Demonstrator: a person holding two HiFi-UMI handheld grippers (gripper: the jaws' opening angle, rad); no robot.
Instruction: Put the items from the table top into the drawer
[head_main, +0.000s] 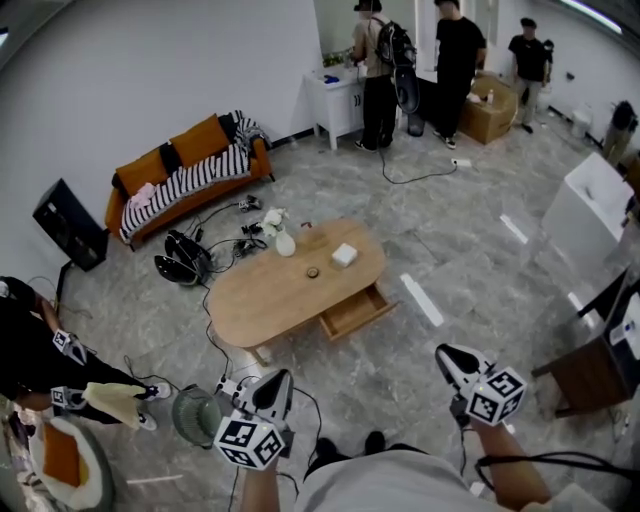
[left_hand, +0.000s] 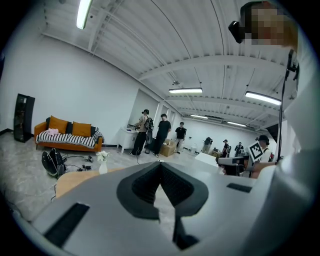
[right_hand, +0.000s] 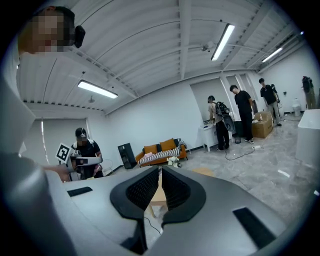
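Head view: oval table stands mid-floor, long axis lower left to upper right. The drawer is open on its near side and seen only here. On top: white box, vase, and a small round item too small to identify.

Left gripper view: left gripper fingers together, empty; its body hides most of the table.

Right gripper view: right gripper fingers together, empty; table mostly hidden.

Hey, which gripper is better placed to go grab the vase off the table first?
Left. The vase stands at the table's left end, and the left gripper faces that end. The right gripper sits off past the table's right end. Both are shut and empty.
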